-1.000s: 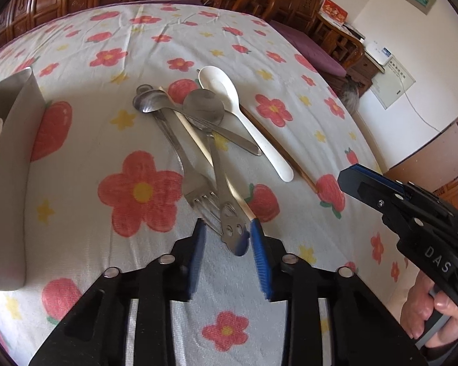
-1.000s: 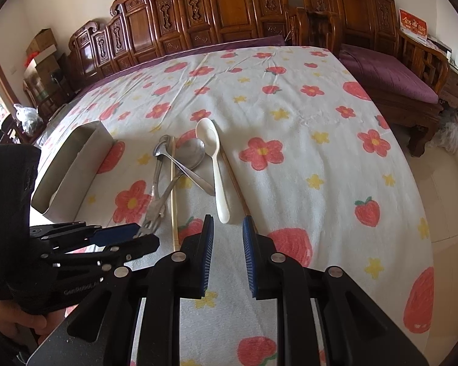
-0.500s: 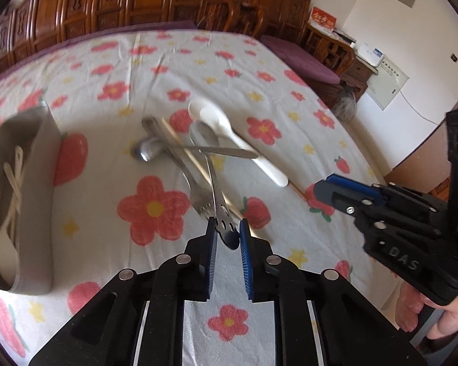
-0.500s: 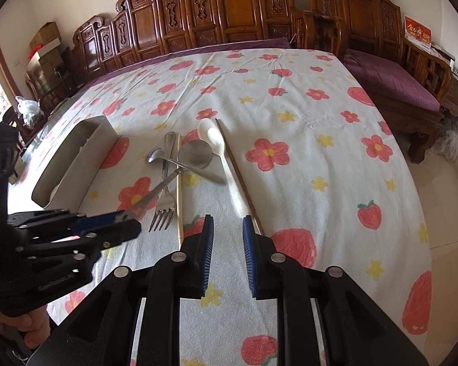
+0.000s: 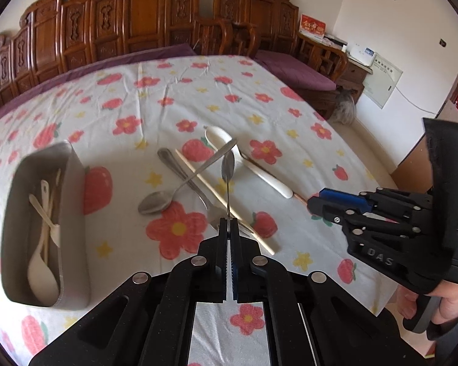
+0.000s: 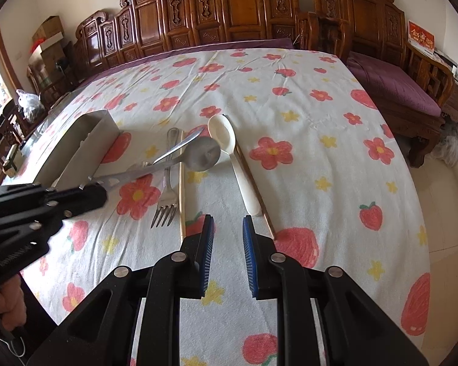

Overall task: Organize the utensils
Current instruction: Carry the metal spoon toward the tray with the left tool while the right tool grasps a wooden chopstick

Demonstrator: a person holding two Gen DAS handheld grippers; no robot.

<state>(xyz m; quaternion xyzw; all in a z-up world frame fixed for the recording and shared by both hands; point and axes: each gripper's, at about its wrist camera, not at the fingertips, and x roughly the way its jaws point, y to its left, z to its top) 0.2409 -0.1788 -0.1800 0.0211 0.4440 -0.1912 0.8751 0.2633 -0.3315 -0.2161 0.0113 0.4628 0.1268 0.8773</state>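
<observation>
**A:** What did the left gripper [image 5: 229,228] have?

**B:** Its jaws were clenched on the very tip of the handle of the large metal spoon [image 6: 203,154]. The spoon was off the cloth, sticking out ahead of the gripper, its bowl over the other utensils, just right of the grey box [image 5: 76,183].

**A:** And the right gripper [image 6: 227,238]?

**B:** Parted a little, grasping nothing, low over the tablecloth [image 6: 320,152], right of the box, near the handle end of the white spoon [image 6: 229,152].

**A:** What could have gone wrong?

**B:** That pinch was thin. With so little handle between the pads and the heavy bowl far out, I judged the spoon could swing or slip on the way to the box. It also seemed to cross close above the small metal spoon [image 5: 155,202] and the fork [image 6: 166,195], so a low sweep towards the box might have dragged them along.

**A:** Anything else?

**B:** The box already held a white spoon and some pale sticks; a careless drop could have landed on its rim.

**A:** What couldn't you make out?

**B:** From the left wrist the held spoon showed edge-on, a thin line. Whether its bowl touched the pale chopstick [image 6: 181,183] or the white spoon, I could not tell. A darker chopstick [image 6: 256,183] was partly hidden behind the white spoon.
</observation>
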